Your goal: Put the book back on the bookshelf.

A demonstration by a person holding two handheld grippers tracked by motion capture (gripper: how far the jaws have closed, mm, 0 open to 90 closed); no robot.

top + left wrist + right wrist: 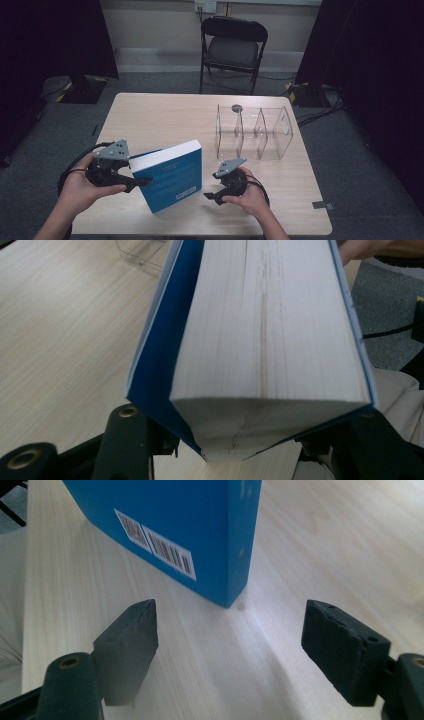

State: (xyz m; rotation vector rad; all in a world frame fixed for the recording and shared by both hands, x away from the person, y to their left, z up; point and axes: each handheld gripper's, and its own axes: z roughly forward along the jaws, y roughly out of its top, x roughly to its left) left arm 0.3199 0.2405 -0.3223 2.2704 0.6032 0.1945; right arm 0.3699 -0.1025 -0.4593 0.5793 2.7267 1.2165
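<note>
A thick blue book (172, 177) stands tilted on the wooden table (160, 115), its white page edge facing up and left. My left gripper (142, 181) is shut on the book's left end. In the left gripper view the page block (265, 330) runs away from between the two black jaws, which press on both covers. My right gripper (210, 196) hovers just right of the book, open with nothing between its fingers. In the right gripper view the book's lower corner and barcode label (155, 545) lie just beyond the gripper (230, 640).
A clear plastic organizer (255, 132) with several upright dividers sits at the table's right rear. A black folding chair (232, 47) stands beyond the far edge. Cables trail from both grippers toward the front edge.
</note>
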